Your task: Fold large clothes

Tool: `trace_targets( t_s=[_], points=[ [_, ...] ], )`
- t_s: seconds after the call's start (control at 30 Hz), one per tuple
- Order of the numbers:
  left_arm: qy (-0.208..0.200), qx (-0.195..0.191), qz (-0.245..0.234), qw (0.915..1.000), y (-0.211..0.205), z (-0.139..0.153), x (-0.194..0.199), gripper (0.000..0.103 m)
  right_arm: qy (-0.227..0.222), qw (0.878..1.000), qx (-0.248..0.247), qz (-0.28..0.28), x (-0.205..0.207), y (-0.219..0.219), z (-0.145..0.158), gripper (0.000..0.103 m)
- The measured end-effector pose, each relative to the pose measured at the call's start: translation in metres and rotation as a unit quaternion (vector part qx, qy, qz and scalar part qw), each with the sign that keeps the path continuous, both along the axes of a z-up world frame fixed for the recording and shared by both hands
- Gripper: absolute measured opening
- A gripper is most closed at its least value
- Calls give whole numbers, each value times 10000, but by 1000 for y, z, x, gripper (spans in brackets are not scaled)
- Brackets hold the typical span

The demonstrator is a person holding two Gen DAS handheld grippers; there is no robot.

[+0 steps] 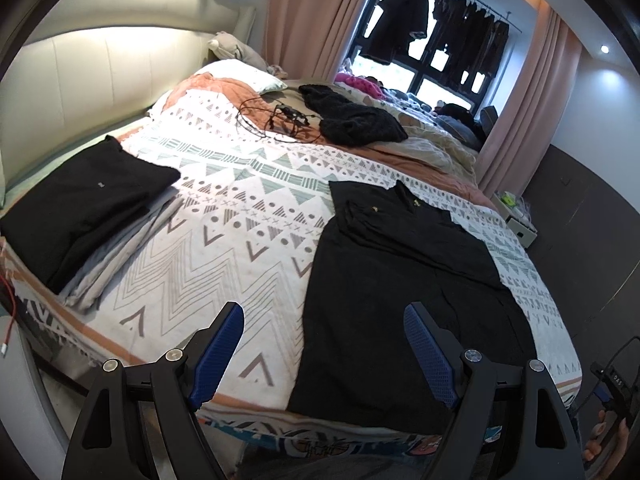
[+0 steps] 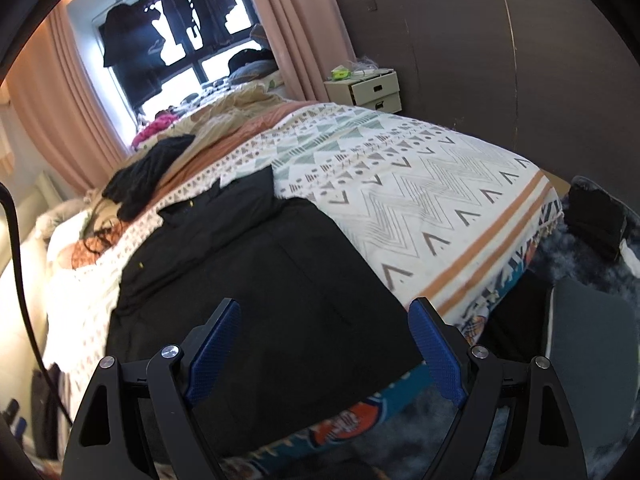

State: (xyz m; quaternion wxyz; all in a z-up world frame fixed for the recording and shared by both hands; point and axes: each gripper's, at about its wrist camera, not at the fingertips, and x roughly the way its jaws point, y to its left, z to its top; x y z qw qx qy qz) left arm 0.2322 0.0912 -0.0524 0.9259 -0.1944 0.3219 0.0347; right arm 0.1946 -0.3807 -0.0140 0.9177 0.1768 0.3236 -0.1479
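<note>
A large black garment [image 1: 404, 280] lies spread lengthwise on the patterned bedspread [image 1: 224, 216], its top part folded over, its hem at the bed's near edge. It also shows in the right wrist view [image 2: 256, 280]. My left gripper [image 1: 324, 320] is open and empty above the bed's near edge, over the garment's left side. My right gripper [image 2: 324, 316] is open and empty just above the garment's hem.
A stack of folded black and grey clothes [image 1: 80, 216] sits at the bed's left. A crumpled black knit [image 1: 352, 120] and cables [image 1: 276, 120] lie further back. A white nightstand [image 2: 368, 90] stands by the dark wardrobe [image 2: 500, 60]. A grey chair [image 2: 588, 344] is at right.
</note>
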Motion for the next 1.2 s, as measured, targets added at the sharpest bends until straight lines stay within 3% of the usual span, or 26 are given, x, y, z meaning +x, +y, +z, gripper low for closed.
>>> trace_targets(
  t_s=[0.23,0.67,0.73,0.97,1.2],
  points=[
    [254,-131,-124,9995,15,-36,-8,82,184,9992,-260,242,-16,-14,-31,86],
    [954,-699,-449,9920,15,-105,10,47,231,9963,818,116,-15,-75,-84,82],
    [1044,-757,-502,9904,11,-113,14,46,230,9930,1147,179,-12,-84,-96,75],
    [1279,-889,-674,9855,-2,-134,33,43,417,9879,1491,44,3,-109,-137,69],
    [1468,-780,-803,9828,-14,-147,53,43,370,9843,1719,180,23,-116,-165,68]
  ],
)
